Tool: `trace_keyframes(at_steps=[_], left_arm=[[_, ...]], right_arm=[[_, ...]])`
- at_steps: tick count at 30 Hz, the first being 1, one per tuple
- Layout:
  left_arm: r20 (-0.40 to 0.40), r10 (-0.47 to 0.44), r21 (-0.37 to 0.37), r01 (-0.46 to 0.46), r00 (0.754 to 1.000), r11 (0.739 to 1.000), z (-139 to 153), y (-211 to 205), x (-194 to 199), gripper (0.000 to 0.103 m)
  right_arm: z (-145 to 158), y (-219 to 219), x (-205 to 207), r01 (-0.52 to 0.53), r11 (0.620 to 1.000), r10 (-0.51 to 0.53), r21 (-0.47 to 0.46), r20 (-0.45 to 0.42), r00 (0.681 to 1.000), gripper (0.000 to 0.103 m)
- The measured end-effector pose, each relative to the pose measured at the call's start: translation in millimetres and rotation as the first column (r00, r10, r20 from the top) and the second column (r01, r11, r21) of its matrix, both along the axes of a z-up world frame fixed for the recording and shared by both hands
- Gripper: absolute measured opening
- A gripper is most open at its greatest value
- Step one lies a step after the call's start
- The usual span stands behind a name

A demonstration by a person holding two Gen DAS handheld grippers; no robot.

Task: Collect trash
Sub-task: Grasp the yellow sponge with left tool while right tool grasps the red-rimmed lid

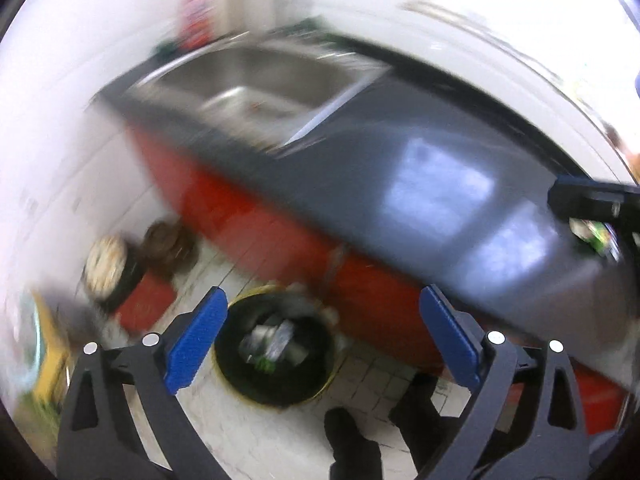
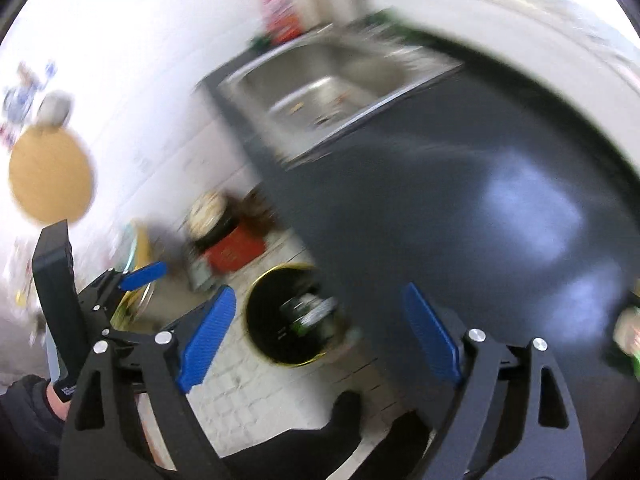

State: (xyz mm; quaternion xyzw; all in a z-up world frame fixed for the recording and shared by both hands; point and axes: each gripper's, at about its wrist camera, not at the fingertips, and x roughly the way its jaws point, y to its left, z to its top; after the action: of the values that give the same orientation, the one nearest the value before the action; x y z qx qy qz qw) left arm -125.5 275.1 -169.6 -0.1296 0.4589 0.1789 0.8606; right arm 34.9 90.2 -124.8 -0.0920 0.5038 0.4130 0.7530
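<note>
Dark grey countertop (image 1: 380,152) with steel sink (image 1: 256,80); both grippers' fingers spread, empty.

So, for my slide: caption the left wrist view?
Open left gripper hovers above a floor bin holding trash, beside the dark counter.

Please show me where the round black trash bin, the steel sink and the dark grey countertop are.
Round black trash bin (image 1: 236,364): left wrist view, inner wall.
Steel sink (image 2: 320,92): right wrist view, basin floor.
Dark grey countertop (image 2: 420,216): right wrist view, bare surface.
</note>
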Motion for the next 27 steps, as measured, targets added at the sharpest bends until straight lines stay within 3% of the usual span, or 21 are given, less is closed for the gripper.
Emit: trace_keyframes(at_steps=[2,5,9,14,19,27], left_arm=[[0.020,-0.121,0.029,0.120,0.992,0.992,12.8,-26.2,32.4,0.094],[0.058,-0.305,0.058,0.302,0.950,0.951,31.4,-77.6,85.4,0.094],[0.107,-0.510,0.079,0.504,0.853,0.860,51.0,-156.7,151.4,0.094],[0.140,-0.692,0.084,0.688,0.708,0.720,59.8,-252.4,219.5,0.094],[0.100,-0.791,0.120,0.782,0.603,0.612,51.8,-311.7,260.2,0.094],[-0.030,-0.860,0.108,0.857,0.510,0.505,-5.6,-358.3,337.8,0.094]], right_arm=[[15.6,-47.6,19.0,0.118,0.993,-0.118,0.002,0.039,0.992,0.084],[35.3,-128.8,46.7,0.302,0.953,-0.301,0.006,0.076,0.950,0.084],[53.3,-237.1,74.2,0.512,0.859,-0.512,0.023,0.108,0.852,0.084],[55.1,-344.9,88.8,0.646,0.763,-0.640,0.016,0.161,0.751,0.084],[37.5,-399.7,104.5,0.681,0.732,-0.670,-0.008,0.172,0.722,0.084],[-11.3,-433.4,160.5,0.665,0.744,-0.657,-0.064,0.109,0.746,0.084]])
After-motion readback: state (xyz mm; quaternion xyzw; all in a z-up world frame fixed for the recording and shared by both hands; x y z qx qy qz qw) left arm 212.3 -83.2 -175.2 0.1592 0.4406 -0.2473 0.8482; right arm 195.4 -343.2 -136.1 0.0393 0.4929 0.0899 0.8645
